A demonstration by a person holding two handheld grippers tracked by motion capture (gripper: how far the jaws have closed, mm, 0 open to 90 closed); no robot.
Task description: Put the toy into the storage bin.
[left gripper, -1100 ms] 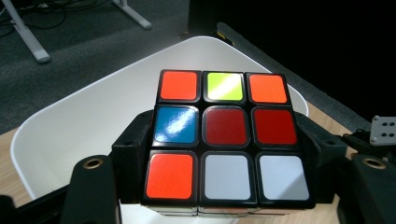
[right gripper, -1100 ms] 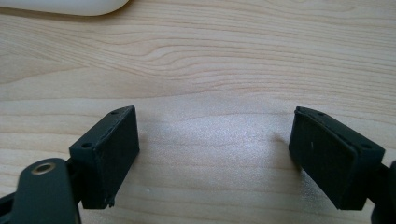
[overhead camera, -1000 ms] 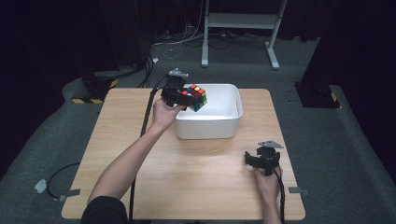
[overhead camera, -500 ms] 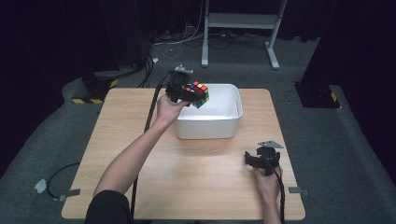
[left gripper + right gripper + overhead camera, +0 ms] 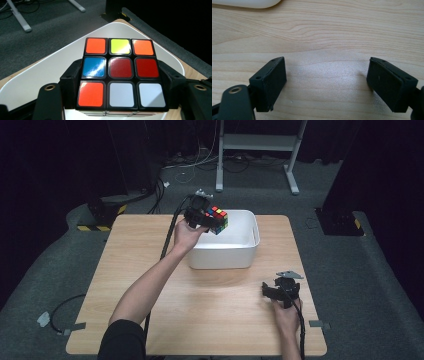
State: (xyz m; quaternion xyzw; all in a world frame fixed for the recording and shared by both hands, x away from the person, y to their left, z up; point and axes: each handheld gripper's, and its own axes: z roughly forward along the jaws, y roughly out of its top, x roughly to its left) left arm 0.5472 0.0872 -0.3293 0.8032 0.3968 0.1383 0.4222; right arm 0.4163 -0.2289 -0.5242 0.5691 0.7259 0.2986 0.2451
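Your left gripper (image 5: 209, 221) and hand hide the near-left corner of the white tub (image 5: 240, 251), and the Rubik's cube (image 5: 121, 73) covers much of the tub's floor in the left gripper view; the floor that shows is bare. You have the cube clamped between the left jaws, held above the tub's left rim. Your right gripper (image 5: 325, 83) sits low over the wooden table (image 5: 150, 250) with its jaws spread wide and nothing between them

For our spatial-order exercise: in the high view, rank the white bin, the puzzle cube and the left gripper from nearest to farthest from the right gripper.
1. White bin, ahead and left of the right gripper.
2. Puzzle cube, over the bin's far-left corner.
3. Left gripper, clamping the cube from just beyond.
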